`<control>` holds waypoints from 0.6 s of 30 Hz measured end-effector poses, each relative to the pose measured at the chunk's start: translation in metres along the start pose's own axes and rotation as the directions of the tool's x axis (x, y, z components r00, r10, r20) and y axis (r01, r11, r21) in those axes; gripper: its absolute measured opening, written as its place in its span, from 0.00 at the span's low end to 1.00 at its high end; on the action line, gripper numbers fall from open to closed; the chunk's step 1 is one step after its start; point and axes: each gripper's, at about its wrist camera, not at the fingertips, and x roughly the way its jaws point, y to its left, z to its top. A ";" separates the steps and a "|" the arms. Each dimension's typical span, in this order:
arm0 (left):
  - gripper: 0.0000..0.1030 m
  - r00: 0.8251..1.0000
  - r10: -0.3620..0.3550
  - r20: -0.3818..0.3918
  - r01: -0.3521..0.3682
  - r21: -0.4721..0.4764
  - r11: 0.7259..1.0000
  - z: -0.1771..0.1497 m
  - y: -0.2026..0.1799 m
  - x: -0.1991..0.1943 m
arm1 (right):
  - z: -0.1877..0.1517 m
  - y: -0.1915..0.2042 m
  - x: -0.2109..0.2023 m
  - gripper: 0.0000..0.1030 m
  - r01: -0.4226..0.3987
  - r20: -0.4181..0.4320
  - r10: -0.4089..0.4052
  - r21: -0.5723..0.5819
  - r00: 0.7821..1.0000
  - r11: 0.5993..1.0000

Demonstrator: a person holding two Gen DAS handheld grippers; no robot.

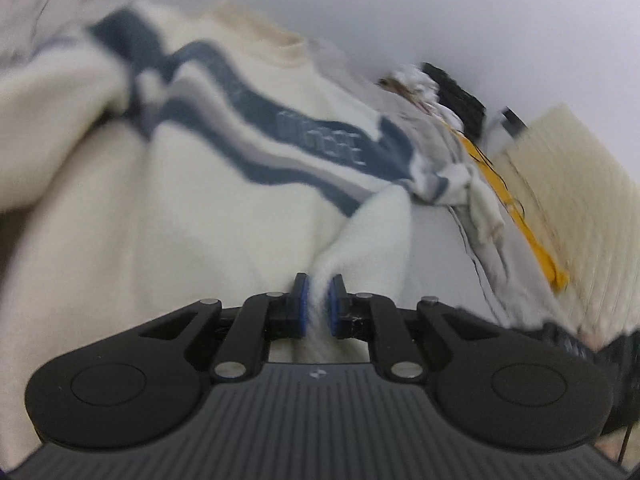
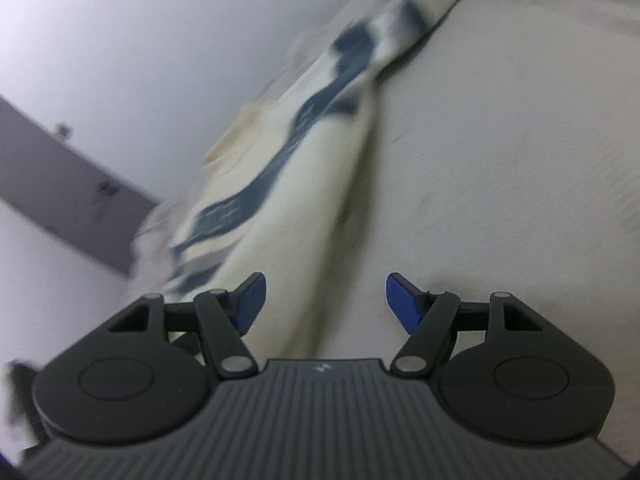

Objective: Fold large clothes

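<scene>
A cream sweater (image 1: 192,208) with wavy dark-blue and grey bands and blurred lettering across the chest fills the left wrist view. My left gripper (image 1: 318,300) is shut on a pinched fold of its cream fabric, which rises between the blue pads toward the striped band. In the right wrist view the same sweater (image 2: 304,184) runs as a long bunched strip from upper right down to the gripper. My right gripper (image 2: 325,300) stands open, its blue pads wide apart, with the cream edge lying below the gap and neither pad pressing it.
The sweater lies on a pale sheet-covered bed (image 2: 500,160). In the left wrist view a heap of other clothes (image 1: 436,128) with a yellow strip (image 1: 520,216) and a ribbed cream item (image 1: 576,200) lies to the right. A pale wall (image 2: 120,40) stands behind.
</scene>
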 end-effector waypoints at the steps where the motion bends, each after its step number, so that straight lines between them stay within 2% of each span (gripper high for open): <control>1: 0.12 1.000 -0.002 -0.004 0.002 -0.027 1.000 0.001 0.006 0.002 | -0.005 0.003 0.007 0.68 -0.042 -0.037 0.042 0.007 0.998 0.999; 4: 0.12 1.000 0.004 -0.004 -0.004 -0.045 0.999 0.001 0.012 0.004 | -0.019 0.010 0.027 0.67 -0.121 -0.101 0.126 0.057 0.987 0.991; 6: 0.13 1.000 0.002 -0.006 -0.003 -0.057 0.998 0.001 0.014 0.004 | -0.027 0.009 0.041 0.67 -0.188 -0.120 0.203 0.127 0.972 0.974; 8: 0.13 1.000 0.003 -0.005 -0.004 -0.057 0.998 0.001 0.015 0.004 | -0.034 0.010 0.054 0.61 -0.226 -0.150 0.254 0.178 0.956 0.958; 10: 0.13 1.000 -0.009 -0.004 0.008 -0.080 0.997 0.001 0.016 0.005 | -0.037 0.008 0.061 0.52 -0.242 -0.142 0.273 0.202 0.952 0.949; 12: 0.13 0.999 -0.045 0.001 0.045 -0.153 0.987 0.000 0.023 0.003 | -0.037 0.005 0.066 0.48 -0.260 -0.141 0.294 0.220 0.945 0.940; 15: 0.22 0.997 -0.079 0.005 0.079 -0.197 0.977 0.000 0.027 -0.002 | -0.035 0.003 0.064 0.40 -0.290 -0.115 0.323 0.237 0.939 0.927; 17: 0.31 0.996 -0.090 0.010 0.090 -0.196 0.976 -0.001 0.026 -0.008 | -0.031 0.006 0.058 0.40 -0.333 -0.090 0.359 0.225 0.929 0.916; 18: 0.32 0.996 -0.091 0.018 0.093 -0.200 0.975 -0.002 0.026 -0.011 | -0.029 0.010 0.059 0.39 -0.332 -0.093 0.356 0.207 0.930 0.921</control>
